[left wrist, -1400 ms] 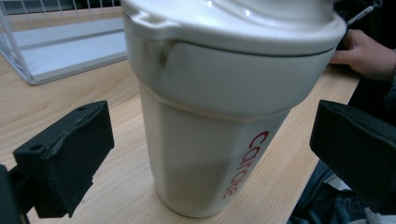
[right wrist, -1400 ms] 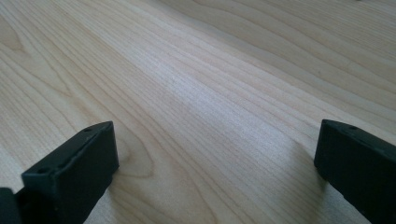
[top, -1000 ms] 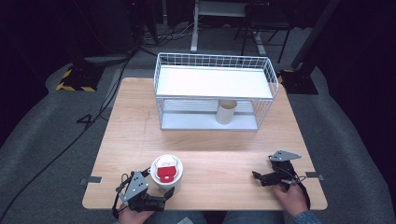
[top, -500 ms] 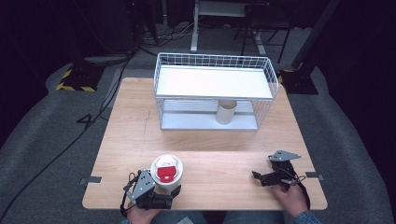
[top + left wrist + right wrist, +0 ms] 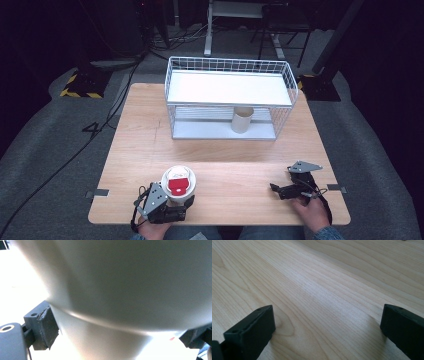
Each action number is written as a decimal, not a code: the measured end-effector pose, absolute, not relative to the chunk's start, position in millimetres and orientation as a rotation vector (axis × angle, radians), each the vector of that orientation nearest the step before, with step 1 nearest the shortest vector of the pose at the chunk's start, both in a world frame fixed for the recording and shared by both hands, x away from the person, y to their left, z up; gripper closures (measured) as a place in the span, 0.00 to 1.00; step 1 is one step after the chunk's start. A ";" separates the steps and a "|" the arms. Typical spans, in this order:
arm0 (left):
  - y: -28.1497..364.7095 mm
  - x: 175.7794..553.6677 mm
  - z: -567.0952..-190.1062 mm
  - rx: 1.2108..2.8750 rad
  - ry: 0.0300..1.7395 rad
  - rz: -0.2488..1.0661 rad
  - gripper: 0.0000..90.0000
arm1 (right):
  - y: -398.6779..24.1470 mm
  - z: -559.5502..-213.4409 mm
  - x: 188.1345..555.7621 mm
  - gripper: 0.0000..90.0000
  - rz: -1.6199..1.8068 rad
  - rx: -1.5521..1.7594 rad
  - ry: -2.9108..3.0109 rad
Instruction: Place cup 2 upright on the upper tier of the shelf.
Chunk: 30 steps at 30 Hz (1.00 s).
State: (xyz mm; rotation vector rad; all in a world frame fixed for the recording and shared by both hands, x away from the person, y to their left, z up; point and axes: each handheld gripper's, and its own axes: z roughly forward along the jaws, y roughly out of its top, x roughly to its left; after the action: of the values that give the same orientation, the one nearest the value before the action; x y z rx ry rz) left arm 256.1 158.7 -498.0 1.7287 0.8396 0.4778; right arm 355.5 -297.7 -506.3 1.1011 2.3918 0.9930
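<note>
Left gripper (image 5: 172, 202) closing on the white cup (image 5: 178, 184) at the table's near edge — grasp made or nearly made, carry not begun.

In the left gripper view its jaws have just been closing, and now the pads (image 5: 48, 326) sit against the cup's (image 5: 130, 297) tapered lower wall on either side — pinching it, as far as I can judge. The cup stands upright on the wooden table (image 5: 225, 160), red label showing on its top. The right gripper (image 5: 287, 190) rests well apart, jaws wide, nothing between them but bare wood (image 5: 324, 295). Farther off stands the wire rack (image 5: 229, 97) with a paper tube (image 5: 243, 120) on its lower shelf; the rack is probably the cup's destination, so lifting and placing remain.
</note>
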 end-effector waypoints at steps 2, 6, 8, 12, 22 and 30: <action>158.6 255.9 -498.3 1.729 0.839 0.476 0.11 | -297.7 -506.2 355.5 0.00 0.993 1.101 2.392; 158.7 256.2 -498.0 1.732 0.836 0.484 0.11 | -297.7 -506.2 355.5 0.00 0.993 1.101 2.392; 158.6 256.4 -497.9 1.731 0.837 0.479 0.11 | -297.7 -506.2 355.5 0.00 0.993 1.101 2.392; 159.0 256.8 -497.1 1.742 0.834 0.475 0.11 | -297.7 -506.2 355.5 0.00 0.993 1.101 2.392; 161.2 260.4 -492.4 1.788 0.819 0.445 0.11 | -297.7 -506.2 355.5 0.00 0.992 1.101 2.392; 163.7 266.9 -484.9 1.812 0.814 0.381 0.11 | -297.3 -506.3 354.9 0.00 0.991 1.106 2.387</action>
State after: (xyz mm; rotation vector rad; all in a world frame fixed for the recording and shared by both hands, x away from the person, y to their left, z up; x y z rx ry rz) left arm 266.9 163.7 -484.9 1.8120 0.8136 0.3808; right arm 354.9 -297.3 -506.3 1.1060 2.3867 0.9910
